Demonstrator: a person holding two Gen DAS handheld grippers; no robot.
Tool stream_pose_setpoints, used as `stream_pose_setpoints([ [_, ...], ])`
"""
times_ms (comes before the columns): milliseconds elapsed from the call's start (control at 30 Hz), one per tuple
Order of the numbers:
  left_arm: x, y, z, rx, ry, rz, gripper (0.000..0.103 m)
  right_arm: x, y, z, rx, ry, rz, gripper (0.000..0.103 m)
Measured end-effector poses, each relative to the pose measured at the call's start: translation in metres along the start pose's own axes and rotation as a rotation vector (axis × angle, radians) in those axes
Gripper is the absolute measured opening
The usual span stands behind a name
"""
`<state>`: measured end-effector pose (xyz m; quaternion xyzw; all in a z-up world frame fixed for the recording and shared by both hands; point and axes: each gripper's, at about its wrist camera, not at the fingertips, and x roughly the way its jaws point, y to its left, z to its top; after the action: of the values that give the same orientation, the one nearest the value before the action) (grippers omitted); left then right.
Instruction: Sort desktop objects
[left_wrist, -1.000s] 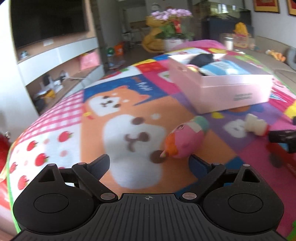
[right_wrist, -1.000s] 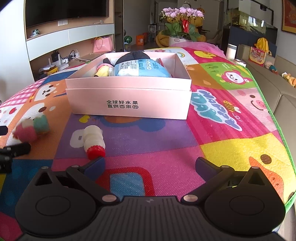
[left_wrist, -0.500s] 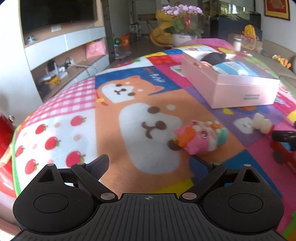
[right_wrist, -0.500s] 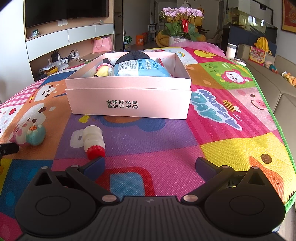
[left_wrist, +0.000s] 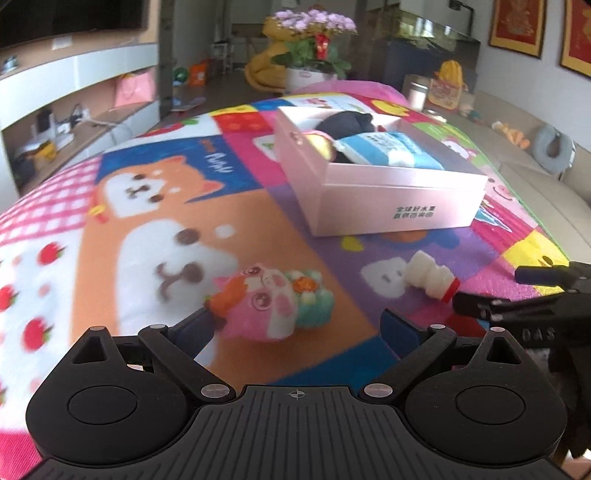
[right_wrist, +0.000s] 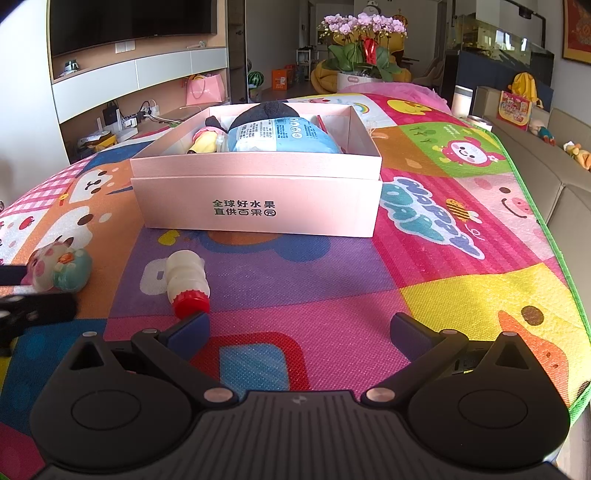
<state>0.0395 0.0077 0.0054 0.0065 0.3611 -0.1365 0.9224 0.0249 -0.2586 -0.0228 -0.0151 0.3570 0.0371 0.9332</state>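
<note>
One pink box (right_wrist: 258, 206) is seen on the surface (right_wrist: 461, 295), holding a blue-white packet (right_wrist: 284, 134), a dark plush and a small doll. Outside it lie one toy (left_wrist: 273, 306) and one bottle (right_wrist: 184, 282). The left tool (left_wrist: 295, 328), just opened wider, frames the toy ungripped. The right tool (right_wrist: 299, 332) is spread wide, empty.

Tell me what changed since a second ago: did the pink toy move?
Yes. The pink toy rolled and settled on the mat. The left gripper swung toward it, its jaws opening wider; the toy now sits between them, ungripped. The right gripper, bottle and box stayed put.
</note>
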Motion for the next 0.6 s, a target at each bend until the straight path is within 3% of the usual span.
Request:
stream_pose_setpoints([
  [133,0.019,-0.013,0.006,0.07,-0.005,-0.089,0.099,0.0,0.0,0.0,0.0,0.0,0.001,0.103],
  [200,0.022,-0.017,0.008,0.095,-0.015,-0.085,0.1,0.0,0.0,0.0,0.0,0.0,0.001,0.103],
  [433,0.007,0.003,-0.004,0.078,-0.008,0.089,0.1,-0.007,0.004,-0.002,-0.031,-0.039,0.018,0.103],
  [500,-0.001,0.012,-0.009,0.051,-0.008,0.109,0.1,-0.02,0.014,-0.006,-0.103,-0.106,0.021,0.09],
  [567,-0.006,0.018,-0.014,0.01,-0.011,0.105,0.1,-0.027,0.027,-0.008,-0.173,-0.111,0.075,0.064],
  [600,-0.009,0.02,-0.015,-0.007,-0.02,0.103,0.1,-0.027,0.032,-0.008,-0.192,-0.099,0.108,0.059],
])
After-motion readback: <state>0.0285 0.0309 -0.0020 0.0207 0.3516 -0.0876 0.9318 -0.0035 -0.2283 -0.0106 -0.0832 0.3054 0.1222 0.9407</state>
